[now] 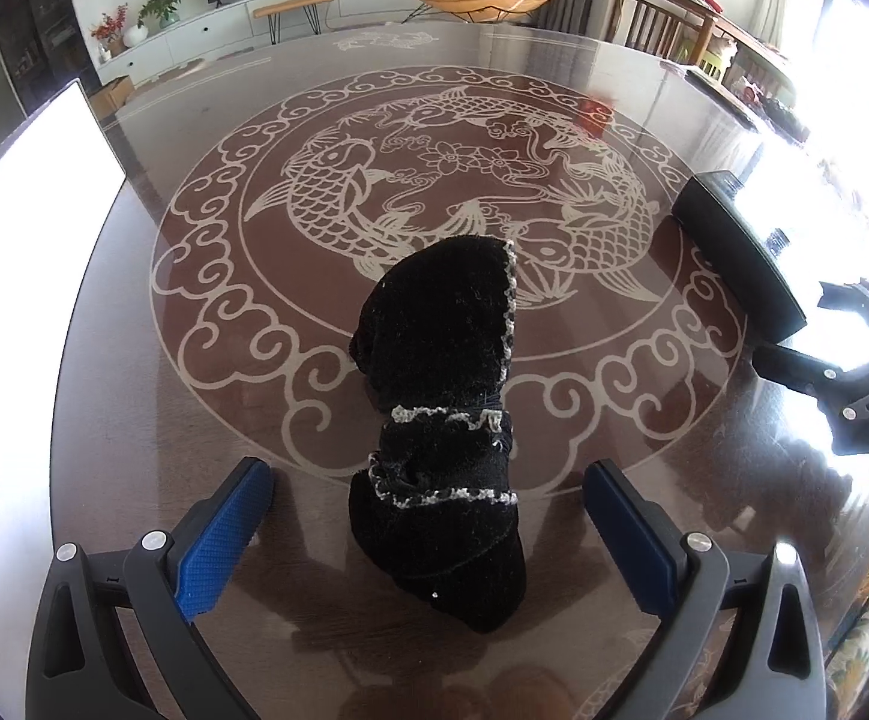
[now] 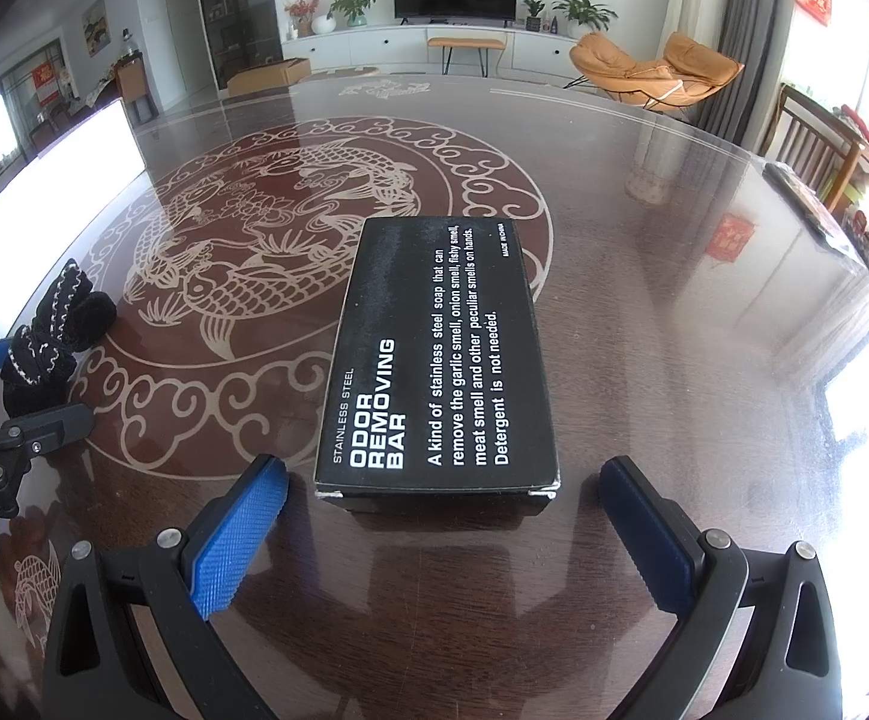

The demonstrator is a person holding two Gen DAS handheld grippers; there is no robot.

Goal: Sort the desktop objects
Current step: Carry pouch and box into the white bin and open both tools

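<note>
Left tool (image 1: 428,534) stood spread wide around a black knitted item (image 1: 440,420) on the worktop (image 1: 704,516); right tool (image 2: 443,534) gaped before a black box (image 2: 434,354).

A black knitted garment (image 1: 443,420) with pale wavy trim is lying on the glossy dark table (image 1: 134,360), partly covering the near edge of the fish medallion (image 1: 434,192) printed on it. The left gripper (image 1: 428,516) is standing with its blue-padded fingers (image 1: 224,534) spread wide on either side of the garment's near end, not touching it. To the right of the garment, a black box (image 1: 734,252) is resting near the medallion's rim, with the right gripper (image 1: 854,372) just beyond it.
</note>
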